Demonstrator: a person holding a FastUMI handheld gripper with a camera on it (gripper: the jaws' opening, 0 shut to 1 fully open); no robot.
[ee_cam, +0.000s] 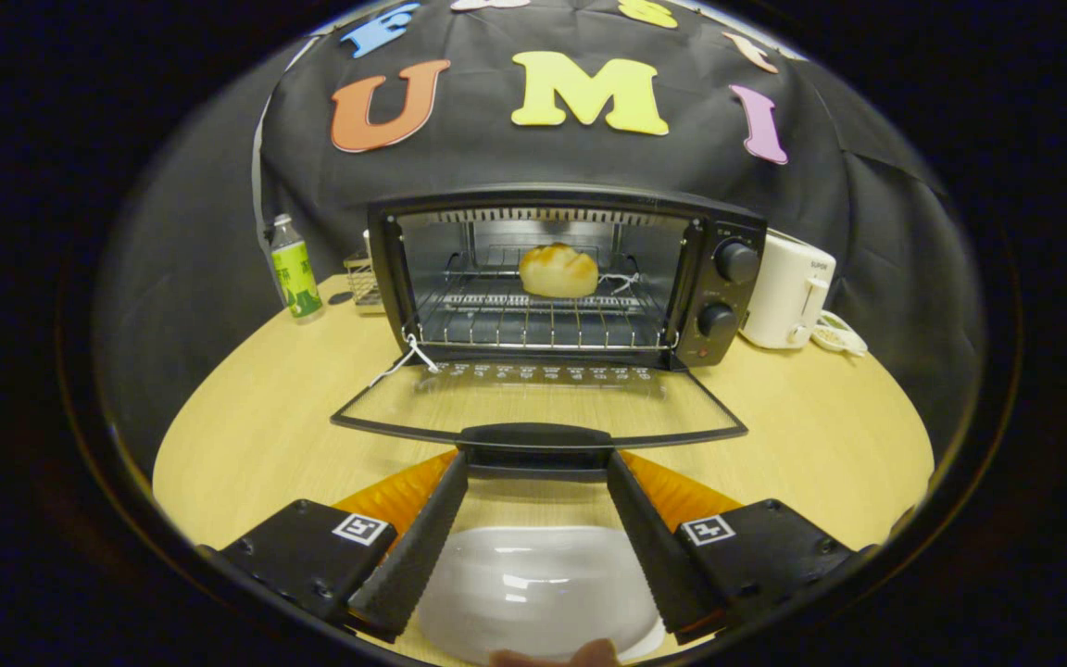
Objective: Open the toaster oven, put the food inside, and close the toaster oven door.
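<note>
Glass door (533, 408) flat (gripper (536, 477) agape)

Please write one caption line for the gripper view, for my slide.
Open gripper at the black handle of the lowered glass door; golden bread roll on the black toaster oven rack.

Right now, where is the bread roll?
The golden bread roll sits on the wire rack inside the open black toaster oven, beyond the open hand-held gripper at the door handle.

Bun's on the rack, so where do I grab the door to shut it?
Grip the door handle, the bar along the lowered door's front edge, coming straight ahead and slightly from below. The open gripper already flanks it, so lift upward.
</note>
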